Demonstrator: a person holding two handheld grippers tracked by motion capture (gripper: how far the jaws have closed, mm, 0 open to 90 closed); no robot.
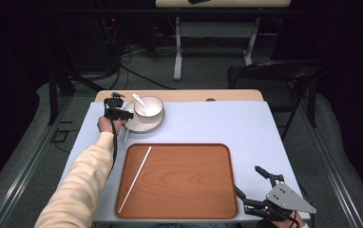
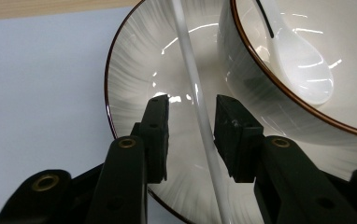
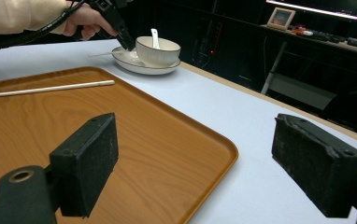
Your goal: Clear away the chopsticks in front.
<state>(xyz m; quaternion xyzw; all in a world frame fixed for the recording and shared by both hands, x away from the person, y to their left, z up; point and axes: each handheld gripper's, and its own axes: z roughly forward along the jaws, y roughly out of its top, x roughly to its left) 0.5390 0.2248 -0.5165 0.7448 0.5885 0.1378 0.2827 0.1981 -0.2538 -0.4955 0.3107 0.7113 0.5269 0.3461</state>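
Observation:
A white bowl [image 1: 148, 108] with a white spoon [image 1: 140, 101] in it stands on a grey-streaked plate [image 1: 144, 127] at the table's far left. A white chopstick [image 2: 190, 70] lies across that plate beside the bowl. My left gripper [image 2: 193, 100] is open, one jaw on each side of this chopstick and low over the plate. In the high view the left gripper [image 1: 122, 114] is at the plate's left edge. A second white chopstick [image 1: 135, 179] lies on the wooden tray [image 1: 179, 146]. My right gripper [image 1: 247, 179] is wide open with nothing in it, at the tray's near right corner.
The tray [image 3: 144, 126] takes up the near middle of the light blue table. A folding black chair [image 1: 279, 71] stands beyond the far right corner. Another table [image 1: 217, 28] stands farther back on the floor, with cables beside it.

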